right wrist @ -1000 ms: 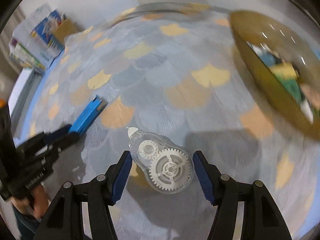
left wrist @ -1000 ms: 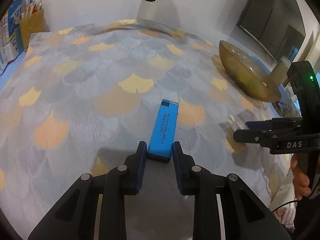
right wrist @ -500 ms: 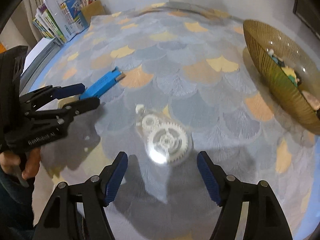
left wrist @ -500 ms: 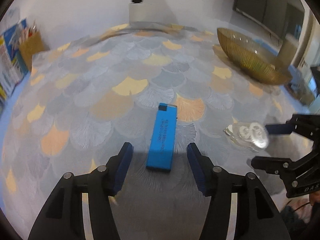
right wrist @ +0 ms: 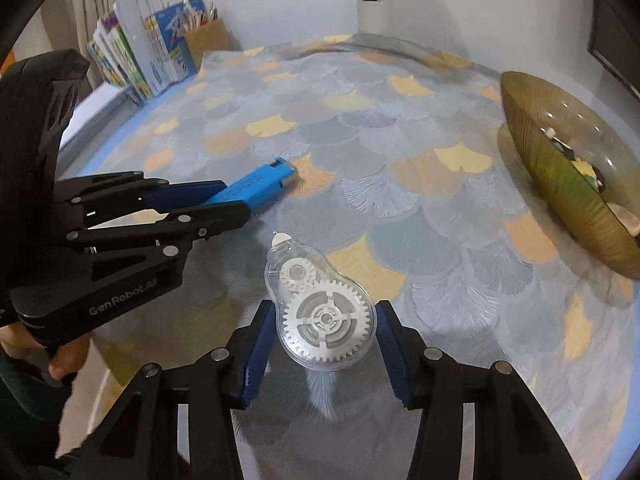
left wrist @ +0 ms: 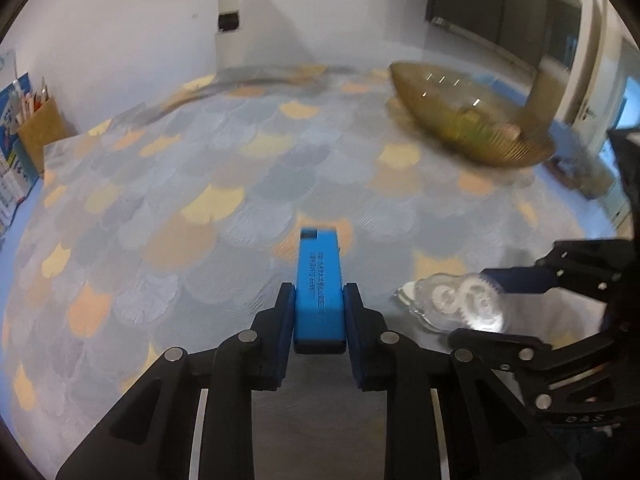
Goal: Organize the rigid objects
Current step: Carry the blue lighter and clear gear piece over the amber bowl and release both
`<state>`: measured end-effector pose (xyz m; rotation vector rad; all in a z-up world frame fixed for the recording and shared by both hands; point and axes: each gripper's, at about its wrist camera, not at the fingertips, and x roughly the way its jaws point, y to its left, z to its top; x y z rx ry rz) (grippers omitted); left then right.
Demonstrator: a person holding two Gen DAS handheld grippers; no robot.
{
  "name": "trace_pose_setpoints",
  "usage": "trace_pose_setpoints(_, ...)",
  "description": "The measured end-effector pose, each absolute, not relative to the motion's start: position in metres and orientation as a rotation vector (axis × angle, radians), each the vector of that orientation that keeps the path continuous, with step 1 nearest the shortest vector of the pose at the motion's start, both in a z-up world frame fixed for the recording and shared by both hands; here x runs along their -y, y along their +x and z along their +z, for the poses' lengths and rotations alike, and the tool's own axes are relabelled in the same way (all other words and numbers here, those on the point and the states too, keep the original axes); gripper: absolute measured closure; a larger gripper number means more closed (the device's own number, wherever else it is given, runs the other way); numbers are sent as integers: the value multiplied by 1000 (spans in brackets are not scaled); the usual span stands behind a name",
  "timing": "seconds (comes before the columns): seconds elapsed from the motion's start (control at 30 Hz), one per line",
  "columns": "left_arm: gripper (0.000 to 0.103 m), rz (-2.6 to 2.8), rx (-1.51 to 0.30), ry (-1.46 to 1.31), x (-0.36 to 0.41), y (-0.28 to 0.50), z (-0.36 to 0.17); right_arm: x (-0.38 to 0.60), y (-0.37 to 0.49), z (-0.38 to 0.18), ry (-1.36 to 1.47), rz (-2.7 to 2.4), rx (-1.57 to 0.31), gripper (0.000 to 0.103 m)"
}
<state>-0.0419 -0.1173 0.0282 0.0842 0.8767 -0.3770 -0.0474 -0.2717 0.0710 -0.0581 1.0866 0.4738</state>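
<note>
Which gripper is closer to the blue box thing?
Left. The left gripper has its jaws shut on the blue box; the right gripper is off to its right, around the clear tape dispenser.

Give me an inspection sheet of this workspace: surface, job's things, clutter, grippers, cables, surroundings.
Surface: table under a cloth with grey and yellow fan pattern.
Job's things: blue rectangular block; clear correction tape dispenser with white gears; gold bowl at right holding small items.
Clutter: nothing seen.
Grippers: left gripper shut on the block; right gripper straddles the dispenser, jaws close beside it, contact unclear.
Cables: nothing seen.
Surroundings: books and a pencil box at the far left; white wall.
</note>
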Motion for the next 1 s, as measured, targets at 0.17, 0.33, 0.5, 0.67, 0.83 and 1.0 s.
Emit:
trace_pose_setpoints(0.17, 82, -450, -793, 85, 134, -34, 68, 307, -49, 114, 3, 412, -981, 54)
trace_pose_setpoints(0.33, 82, -539, -672, 115, 172, -14, 124, 368, -43, 165, 79, 287, -851, 54)
trace_pose_setpoints(0.5, 82, -574, -596, 117, 216, 20, 156, 451, -27, 196, 180, 73, -753, 54)
trace_pose_setpoints(0.67, 82, -621, -606, 32, 258, 58, 143, 518, 10, 179, 282, -107, -799, 54)
trace_pose_setpoints(0.83, 82, -669, -676, 27, 292, 80, 110, 543, 48, 147, 322, -153, -873, 54)
trace_pose_setpoints(1.0, 80, -670, -699, 46, 315, 94, 95, 553, 69, 129, 368, -140, -893, 54)
